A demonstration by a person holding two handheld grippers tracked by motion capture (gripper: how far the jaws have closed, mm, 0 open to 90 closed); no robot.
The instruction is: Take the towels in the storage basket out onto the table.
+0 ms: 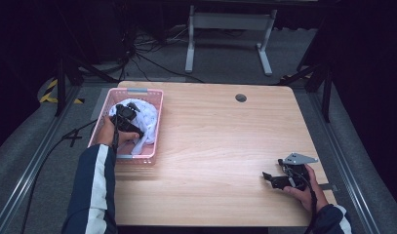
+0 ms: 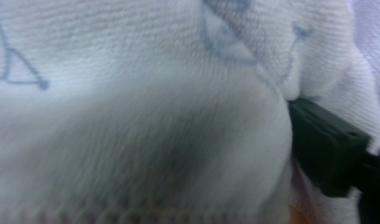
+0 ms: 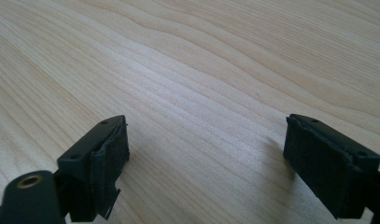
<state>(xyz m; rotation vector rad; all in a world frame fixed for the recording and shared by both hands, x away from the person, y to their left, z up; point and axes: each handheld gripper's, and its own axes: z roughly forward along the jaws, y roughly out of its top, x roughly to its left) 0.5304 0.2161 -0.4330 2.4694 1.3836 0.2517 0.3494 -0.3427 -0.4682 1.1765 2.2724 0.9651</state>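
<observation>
Nearest the person, the right gripper (image 1: 270,178) rests low over the bare pale wooden desk (image 1: 220,146) at its near right corner, held in the right hand (image 1: 303,187). In the right gripper view its fingers (image 3: 96,163) stand wide apart with nothing but wood grain between them — released, touching no object.

Farther off, at the desk's left edge, sits the pink slatted plastic basket (image 1: 152,124), and in it lies the crumpled white cloth with thin blue line markings (image 1: 146,117). The left gripper (image 1: 125,114) is pushed down into that cloth, the left hand (image 1: 106,132) behind it over the basket's near side. In the left gripper view the cloth (image 2: 131,116) bulges right up against the camera; one black finger (image 2: 325,144) shows at the right with a fold pressed against it, the other is buried under fabric. The fingers look fairly wide (whether they actually pinch the fold or merely sit among the cloth I cannot tell).

The cloth should handle as light, soft and limp — it will sag and trail when lifted, and nothing about it is fragile. A thick gathered fold near the top of the heap seems the best place to take hold, since a single layer could slip out.
</observation>
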